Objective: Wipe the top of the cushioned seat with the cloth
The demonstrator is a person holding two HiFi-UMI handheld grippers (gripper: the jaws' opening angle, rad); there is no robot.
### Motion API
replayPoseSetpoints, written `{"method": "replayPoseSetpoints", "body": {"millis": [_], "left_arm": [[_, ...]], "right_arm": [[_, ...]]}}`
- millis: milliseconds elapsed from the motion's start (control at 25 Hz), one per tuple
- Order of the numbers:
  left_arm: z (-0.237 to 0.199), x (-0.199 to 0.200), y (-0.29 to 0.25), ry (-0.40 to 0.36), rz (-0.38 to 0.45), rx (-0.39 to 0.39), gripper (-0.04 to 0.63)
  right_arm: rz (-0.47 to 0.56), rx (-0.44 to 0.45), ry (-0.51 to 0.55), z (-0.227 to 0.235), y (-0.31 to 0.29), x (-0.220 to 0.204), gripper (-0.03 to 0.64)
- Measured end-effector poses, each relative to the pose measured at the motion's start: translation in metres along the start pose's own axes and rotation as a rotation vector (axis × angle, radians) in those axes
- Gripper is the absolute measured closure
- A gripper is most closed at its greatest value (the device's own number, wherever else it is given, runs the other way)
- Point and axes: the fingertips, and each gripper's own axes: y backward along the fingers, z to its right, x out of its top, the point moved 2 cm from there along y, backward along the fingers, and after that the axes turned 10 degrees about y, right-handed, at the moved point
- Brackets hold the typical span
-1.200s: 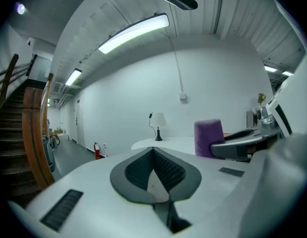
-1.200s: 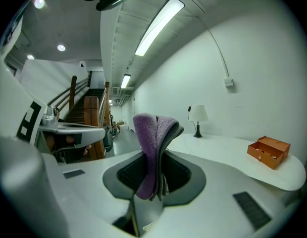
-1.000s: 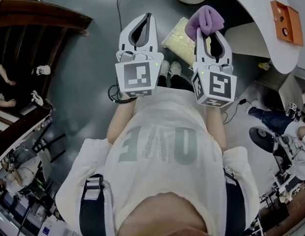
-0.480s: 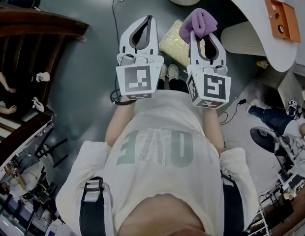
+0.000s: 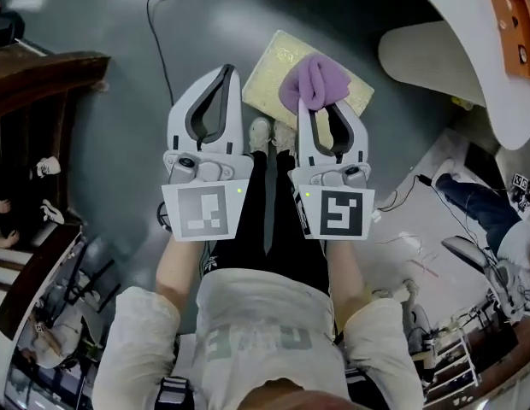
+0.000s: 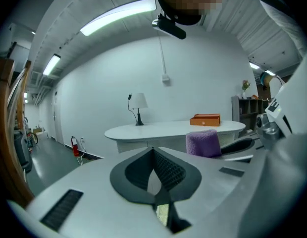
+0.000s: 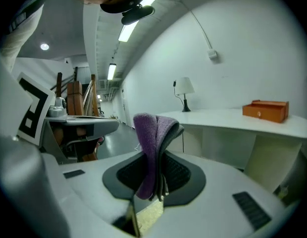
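Note:
A square yellow cushioned seat stands low over the grey floor, just beyond the person's shoes. My right gripper is shut on a folded purple cloth, which hangs above the seat's middle. In the right gripper view the cloth stands up out of the shut jaws, and a strip of the seat shows below them. My left gripper is shut with nothing in it, level with the seat's left edge. The left gripper view shows its jaws closed, with the cloth to the right.
A white curved table carrying an orange box is at the right. Dark wooden furniture stands at the left. A cable runs across the floor ahead, and more cables lie at the right.
The view has drawn closer to the seat, so both grippers now sit lower in the frame with the cloth over the seat. The right gripper still holds the cloth.

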Motion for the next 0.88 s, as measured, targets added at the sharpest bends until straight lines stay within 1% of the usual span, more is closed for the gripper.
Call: {"method": "replayPoseSetpoints", "body": {"millis": [80, 120, 160, 240, 280, 320, 400, 520, 640, 760, 880], "left_arm": [[0.000, -0.034, 0.002, -0.041, -0.086, -0.017, 0.589], [0.002, -0.047, -0.003, -0.048, -0.096, -0.025, 0.589], [0.007, -0.057, -0.014, -0.038, -0.075, -0.031, 0.589], [0.020, -0.080, -0.048, 0.009, -0.006, -0.039, 0.589], [0.026, -0.098, -0.063, 0.031, 0.002, -0.041, 0.589], [0.030, -0.119, -0.075, 0.046, -0.010, -0.042, 0.589], [0.034, -0.148, -0.088, 0.063, -0.042, -0.040, 0.589], [0.037, -0.161, -0.093, 0.069, -0.061, -0.035, 0.589], [0.040, -0.166, -0.095, 0.059, -0.067, -0.042, 0.589], [0.042, -0.169, -0.097, 0.046, -0.076, -0.052, 0.589], [0.044, -0.168, -0.100, 0.048, -0.081, -0.057, 0.589]], "right_arm": [[-0.021, -0.007, -0.016, -0.004, 0.000, -0.012, 0.528], [-0.034, -0.008, -0.025, -0.004, -0.002, -0.023, 0.529], [-0.052, -0.008, -0.035, -0.002, -0.005, -0.041, 0.529], [-0.098, -0.003, -0.056, 0.006, -0.016, -0.094, 0.528], [-0.122, 0.001, -0.068, 0.011, -0.022, -0.123, 0.528], [-0.144, 0.004, -0.081, 0.015, -0.028, -0.149, 0.529], [-0.178, 0.007, -0.100, 0.019, -0.033, -0.182, 0.528], [-0.214, -0.001, -0.115, 0.024, -0.033, -0.203, 0.529], [-0.233, -0.021, -0.131, 0.028, -0.031, -0.214, 0.529], [-0.238, -0.021, -0.129, 0.030, -0.033, -0.217, 0.528], [-0.235, -0.025, -0.133, 0.032, -0.037, -0.213, 0.528]]}}
